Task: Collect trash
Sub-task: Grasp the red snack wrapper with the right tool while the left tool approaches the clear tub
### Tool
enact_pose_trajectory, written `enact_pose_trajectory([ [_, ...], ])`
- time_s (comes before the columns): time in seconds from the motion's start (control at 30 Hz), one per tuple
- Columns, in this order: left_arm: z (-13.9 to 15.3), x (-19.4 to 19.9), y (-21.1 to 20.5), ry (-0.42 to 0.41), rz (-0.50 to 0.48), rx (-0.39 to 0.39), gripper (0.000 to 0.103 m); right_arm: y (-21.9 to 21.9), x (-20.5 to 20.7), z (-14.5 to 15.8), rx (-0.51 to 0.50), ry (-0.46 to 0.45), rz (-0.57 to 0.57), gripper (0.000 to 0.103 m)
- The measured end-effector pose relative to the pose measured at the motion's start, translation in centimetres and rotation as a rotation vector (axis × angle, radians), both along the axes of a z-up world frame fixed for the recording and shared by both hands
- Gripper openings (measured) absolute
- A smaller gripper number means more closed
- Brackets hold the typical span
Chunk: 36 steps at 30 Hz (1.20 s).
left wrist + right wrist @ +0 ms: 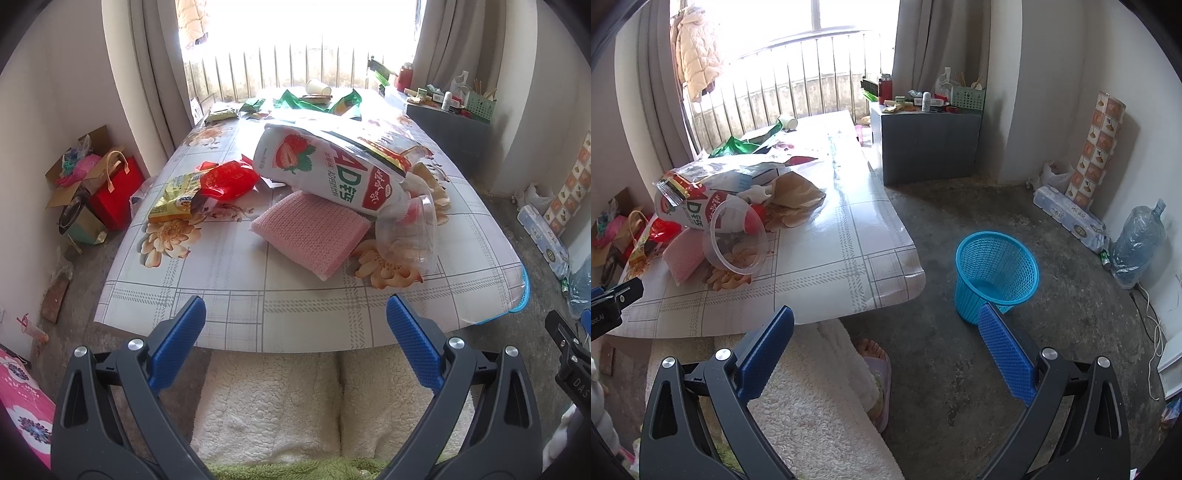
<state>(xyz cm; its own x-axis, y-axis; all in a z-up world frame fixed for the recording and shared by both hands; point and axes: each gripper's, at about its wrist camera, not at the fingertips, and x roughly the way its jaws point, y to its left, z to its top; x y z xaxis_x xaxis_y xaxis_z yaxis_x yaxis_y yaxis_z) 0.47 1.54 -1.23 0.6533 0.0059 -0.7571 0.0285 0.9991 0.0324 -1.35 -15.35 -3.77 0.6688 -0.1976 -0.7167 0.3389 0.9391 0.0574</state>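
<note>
both grippers are hanging wide apart and empty over the person's lap, short of the worktop [221, 302]. the trash pile is lying ahead of the left gripper [295, 343]: the strawberry drink pack [325, 166] is running long from far-left to near-right, resting on the pink sponge [310, 232]. the right gripper [886, 350] is facing the blue basket [995, 273] on the floor, so the left looks nearer the pile.

On the desk [229, 306], a sponge [310, 236] lies near the front edge, with a big bag [332, 166] resting across its far side. A cup [408, 236] lies tipped on its side just right of the sponge, against the bag. Left of the bag sit a wrapper [229, 181] and a packet [175, 201]. More wrappers lie at the far end. The basket [995, 273] stands on the floor, right of the desk.
</note>
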Motion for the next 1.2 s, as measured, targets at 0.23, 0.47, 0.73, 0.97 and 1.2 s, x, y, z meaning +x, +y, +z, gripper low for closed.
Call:
enact_pose_trajectory([
  [0.23,0.5,2.4,3.7,-0.084,0.038,-0.034,0.094,-2.3,5.7,2.0,0.460,-0.131,0.190,0.094],
  [0.47,0.4,4.6,6.4,-0.163,0.046,-0.093,0.094,-2.1,15.9,0.3,0.856,-0.134,0.299,0.078],
  [0.73,-0.8,6.7,8.2,-0.200,0.039,-0.157,0.094,-2.5,25.0,-6.2,1.101,0.004,0.201,0.063],
  [0.97,-2.5,8.5,8.5,-0.168,0.018,-0.183,0.094,-1.6,27.3,-8.1,1.198,-0.008,0.225,0.040],
  [1.2,-3.3,9.2,8.4,-0.162,-0.005,-0.194,0.094,-2.1,27.8,-8.8,1.357,-0.064,0.264,0.012],
])
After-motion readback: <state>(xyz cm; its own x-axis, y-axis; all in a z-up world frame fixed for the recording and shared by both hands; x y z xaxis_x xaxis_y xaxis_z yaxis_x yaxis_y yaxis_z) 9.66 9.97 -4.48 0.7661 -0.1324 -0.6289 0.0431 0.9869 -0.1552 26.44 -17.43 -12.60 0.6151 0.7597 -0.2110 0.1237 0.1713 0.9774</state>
